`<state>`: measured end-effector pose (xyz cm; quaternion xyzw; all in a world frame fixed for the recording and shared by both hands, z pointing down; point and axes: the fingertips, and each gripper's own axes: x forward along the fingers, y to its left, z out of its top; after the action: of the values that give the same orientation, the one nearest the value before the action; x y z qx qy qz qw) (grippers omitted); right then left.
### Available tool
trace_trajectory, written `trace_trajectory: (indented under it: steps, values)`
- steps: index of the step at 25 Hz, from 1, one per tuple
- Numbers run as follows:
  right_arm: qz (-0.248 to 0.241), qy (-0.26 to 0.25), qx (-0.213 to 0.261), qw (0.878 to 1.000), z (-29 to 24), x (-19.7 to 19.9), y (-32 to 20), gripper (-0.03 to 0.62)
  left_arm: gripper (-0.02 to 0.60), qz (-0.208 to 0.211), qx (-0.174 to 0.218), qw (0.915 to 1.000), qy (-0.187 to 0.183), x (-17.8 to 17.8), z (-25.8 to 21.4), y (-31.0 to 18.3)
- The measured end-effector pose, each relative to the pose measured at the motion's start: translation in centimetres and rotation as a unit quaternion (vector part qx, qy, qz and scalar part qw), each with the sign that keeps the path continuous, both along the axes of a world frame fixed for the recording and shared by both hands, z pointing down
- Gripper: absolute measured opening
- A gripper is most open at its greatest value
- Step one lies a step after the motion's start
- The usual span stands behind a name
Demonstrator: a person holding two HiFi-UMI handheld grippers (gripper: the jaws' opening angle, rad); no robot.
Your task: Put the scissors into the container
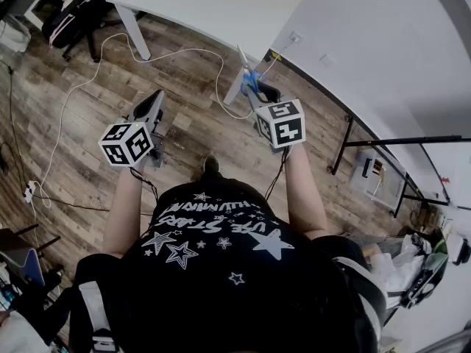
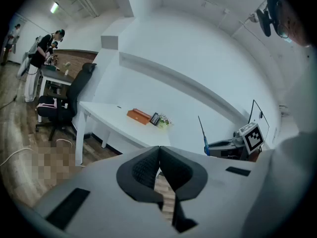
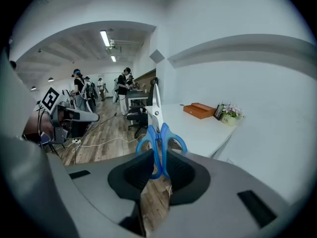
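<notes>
My right gripper is shut on a pair of blue-handled scissors, held by the handles with the silver blades pointing up and forward. In the head view the scissors stick out ahead of the right gripper toward the white table. My left gripper is shut with nothing between its pads; in the head view the left gripper hangs over the wooden floor. An orange box-like container lies on the far table, also seen as the orange container from the left.
A small pot of flowers stands beside the orange box. White cables trail over the wooden floor. A black office chair sits by another desk, and several people stand further back. A white wall runs on the right.
</notes>
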<state>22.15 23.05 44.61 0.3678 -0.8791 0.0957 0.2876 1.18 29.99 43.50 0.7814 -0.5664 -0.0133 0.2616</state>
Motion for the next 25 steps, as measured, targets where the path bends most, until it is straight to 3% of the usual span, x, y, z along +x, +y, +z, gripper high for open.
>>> trace_trajectory:
  steps: [12,25]
  values:
    - [-0.008,-0.004,0.004,1.0,-0.1,-0.4,1.6,0.1,0.02,0.008,0.001,1.0,-0.005,0.7,-0.1,1.6]
    - [-0.032,-0.027,0.011,0.999,-0.5,0.3,-5.9,0.1,0.02,-0.036,0.002,0.9992,-0.016,0.1,-0.8,-4.0]
